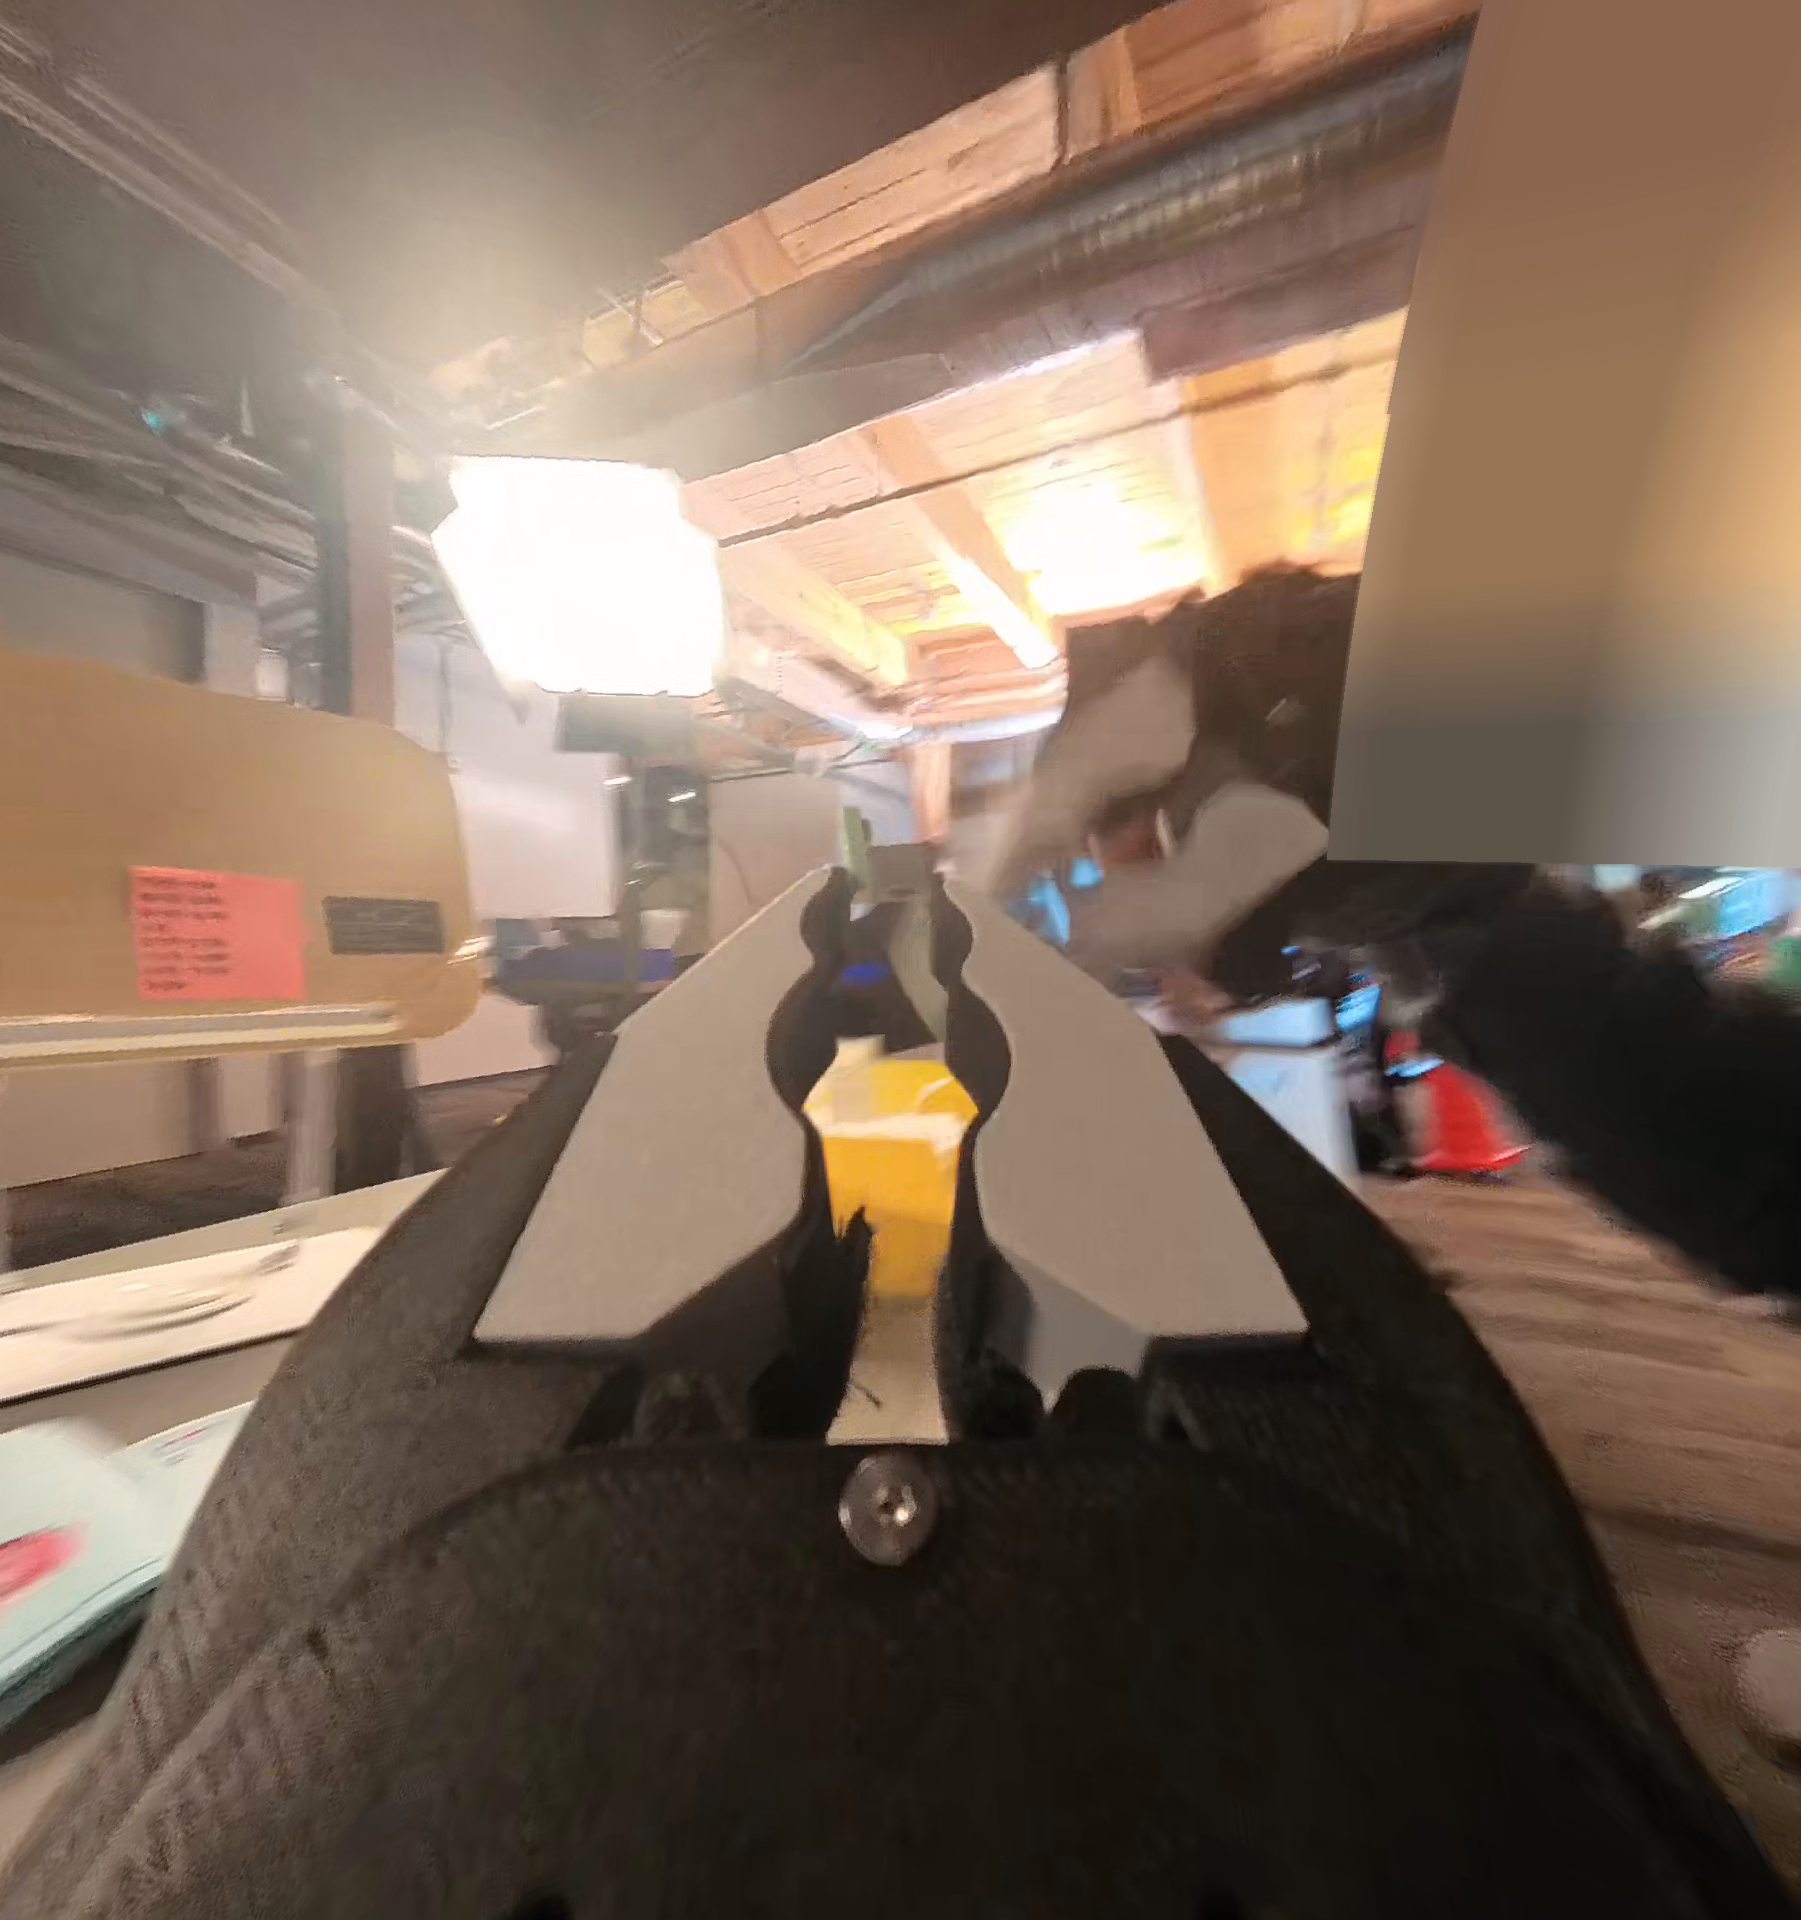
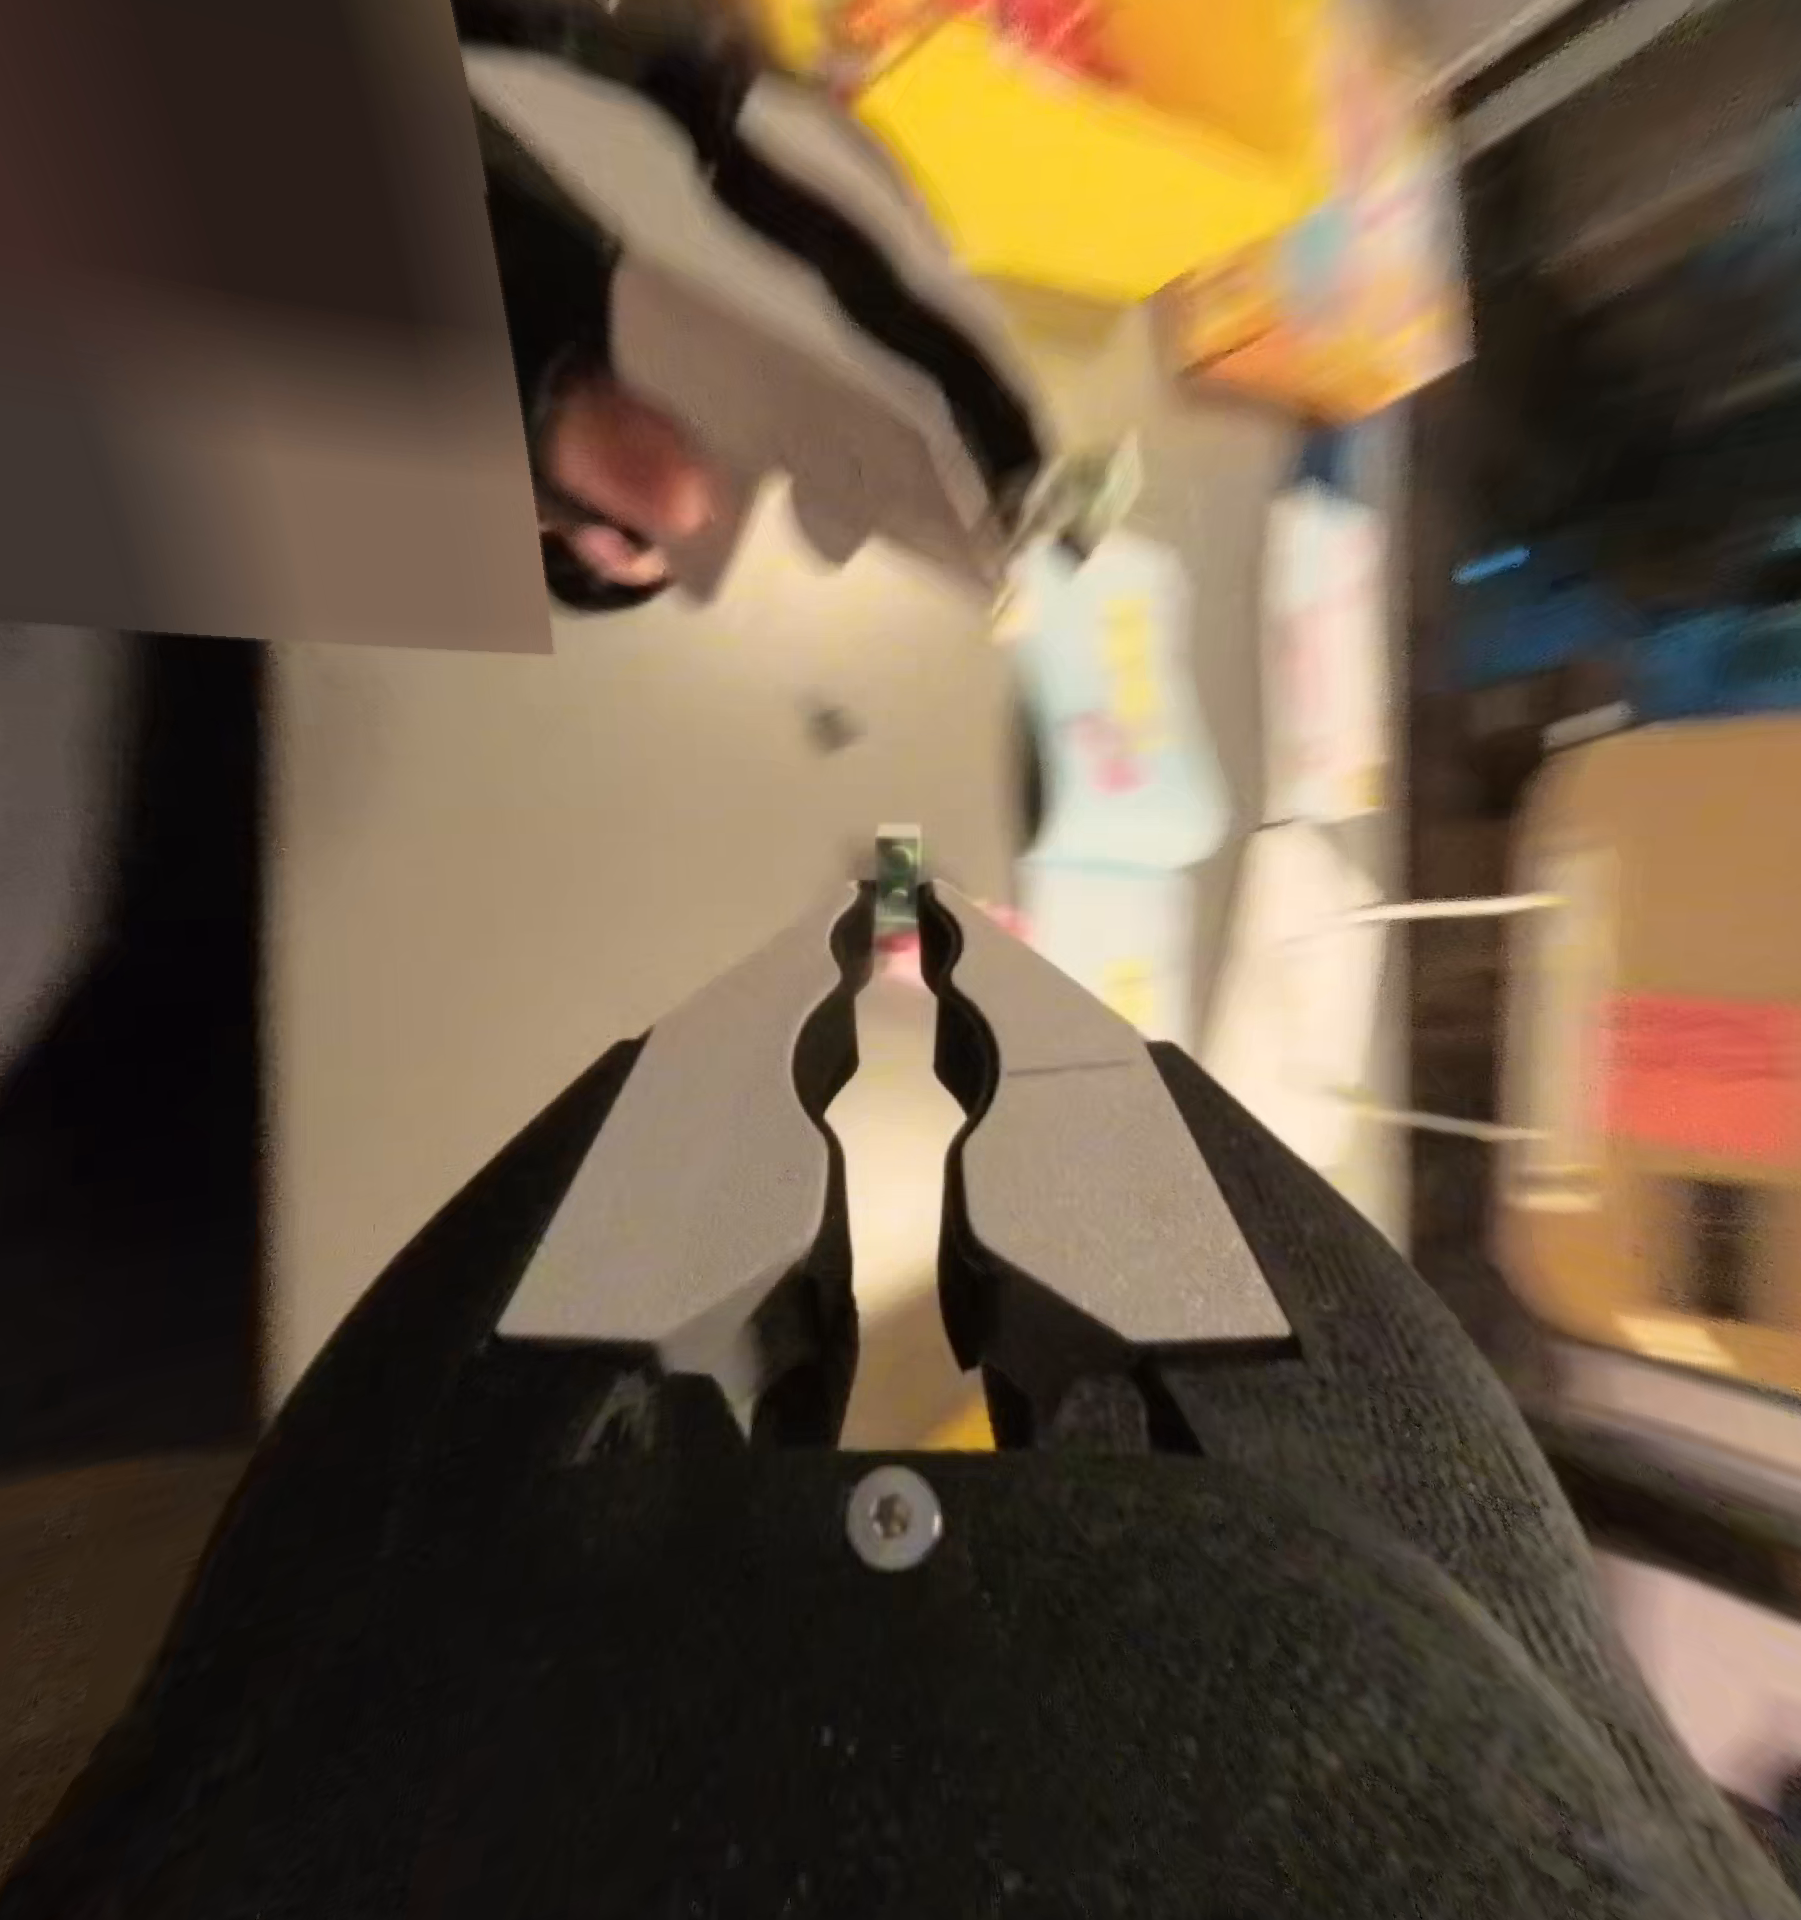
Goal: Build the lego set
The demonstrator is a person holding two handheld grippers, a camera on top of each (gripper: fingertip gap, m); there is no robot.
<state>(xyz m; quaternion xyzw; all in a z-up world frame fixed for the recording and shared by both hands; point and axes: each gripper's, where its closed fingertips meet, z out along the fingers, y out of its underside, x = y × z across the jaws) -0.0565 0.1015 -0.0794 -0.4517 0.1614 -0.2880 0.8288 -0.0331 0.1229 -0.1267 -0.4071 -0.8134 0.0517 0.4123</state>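
Spanning the left background, a tan box (image 1: pixel 179 831) rests on a table (image 1: pixel 96 1039); a yellow bin (image 1: pixel 891 1174) sits behind the left gripper (image 1: pixel 888 883), whose jaws clamp a grey brick (image 1: pixel 898 871) with a green piece beside it. Right gripper (image 2: pixel 894 894) jaws clamp a small green studded brick (image 2: pixel 896 868) above a pale tabletop (image 2: pixel 563 831).

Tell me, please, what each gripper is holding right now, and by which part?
The left gripper pinches a small grey-and-green piece by its near end. The right gripper pinches a small green studded brick by its sides, its far end protruding.
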